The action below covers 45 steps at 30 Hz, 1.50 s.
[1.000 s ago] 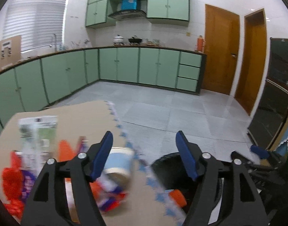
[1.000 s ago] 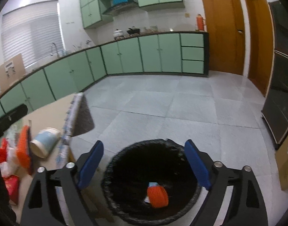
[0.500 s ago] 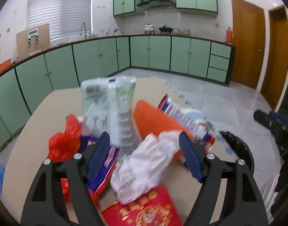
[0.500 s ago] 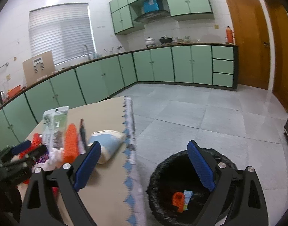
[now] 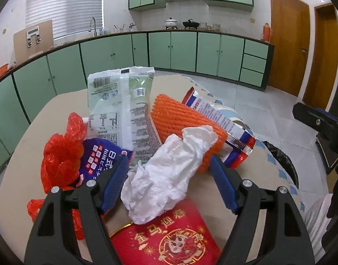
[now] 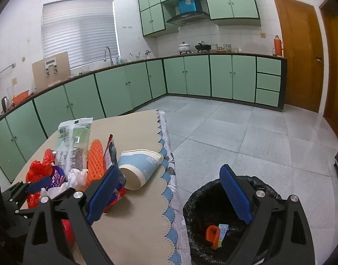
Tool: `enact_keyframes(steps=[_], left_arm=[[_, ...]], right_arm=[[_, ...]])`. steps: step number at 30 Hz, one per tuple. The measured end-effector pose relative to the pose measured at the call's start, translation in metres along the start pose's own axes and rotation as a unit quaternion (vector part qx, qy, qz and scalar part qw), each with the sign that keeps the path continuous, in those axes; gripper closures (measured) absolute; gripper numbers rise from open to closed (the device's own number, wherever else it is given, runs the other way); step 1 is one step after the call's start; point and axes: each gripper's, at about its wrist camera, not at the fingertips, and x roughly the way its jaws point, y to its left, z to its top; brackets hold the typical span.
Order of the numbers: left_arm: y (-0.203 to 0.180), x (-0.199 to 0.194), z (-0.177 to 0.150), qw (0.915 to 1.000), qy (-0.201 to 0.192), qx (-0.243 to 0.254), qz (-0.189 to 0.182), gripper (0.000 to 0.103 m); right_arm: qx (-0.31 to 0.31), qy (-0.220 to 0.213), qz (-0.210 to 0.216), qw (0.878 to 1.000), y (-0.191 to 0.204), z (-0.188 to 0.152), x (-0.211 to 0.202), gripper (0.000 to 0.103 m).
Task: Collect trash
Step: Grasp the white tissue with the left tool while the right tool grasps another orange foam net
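two scraps lie in the bin (image 6: 264, 185); beside it, the pile with the tissue (image 5: 169, 167) remains. left gripper (image 5: 169, 185) gapes around tissue, right gripper (image 6: 169, 195) wide, empty.

The white tissue (image 5: 169, 172) is soft, crumpled paper. The orange net (image 5: 182, 119) is bumpy foam. The red bag (image 5: 60, 154) is thin, shiny, wrinkly plastic, and the green and white packet (image 5: 122, 101) is smooth, shiny plastic too. The red envelope (image 5: 169, 240) is smooth paper with gold print. The bin bag (image 6: 264, 185) is black, crinkly plastic. The gripper pads (image 5: 114, 185) are blue with fine ridges.
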Motion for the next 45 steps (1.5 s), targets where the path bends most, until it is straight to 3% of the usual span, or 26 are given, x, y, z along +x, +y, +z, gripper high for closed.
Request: enact_keyframes(steps=[6, 8, 10, 14, 37, 40, 45], left_arm=[[0.008, 0.009, 0.000, 0.9997, 0.019, -0.013, -0.003, 0.055], [0.011, 0.011, 0.000, 0.9996, 0.021, -0.019, -0.007, 0.077], [0.013, 0.011, 0.002, 0.9994, 0.020, -0.025, -0.012, 0.089], [0.015, 0.005, 0.007, 0.9994, 0.005, -0.031, -0.015, 0.098], [0.060, -0.057, 0.044, 0.9926, -0.091, -0.081, 0.001, 0.101], [0.066, -0.054, 0.042, 0.9930, -0.087, -0.079, 0.005, 0.101], [0.072, -0.029, 0.029, 0.9945, -0.048, -0.092, 0.009, 0.101]], right_arm=[[-0.012, 0.001, 0.003, 1.000, 0.008, 0.000, 0.001, 0.012], [-0.018, 0.001, 0.005, 1.000, 0.011, -0.001, 0.001, 0.012], [-0.025, 0.002, 0.009, 1.000, 0.014, -0.002, 0.000, 0.013], [-0.033, 0.005, 0.022, 0.999, 0.024, -0.005, 0.000, 0.015], [-0.062, -0.004, 0.111, 0.992, 0.096, 0.006, 0.024, 0.040], [-0.069, 0.002, 0.117, 0.991, 0.105, 0.005, 0.031, 0.041], [-0.082, 0.025, 0.112, 0.990, 0.113, -0.001, 0.049, 0.044]])
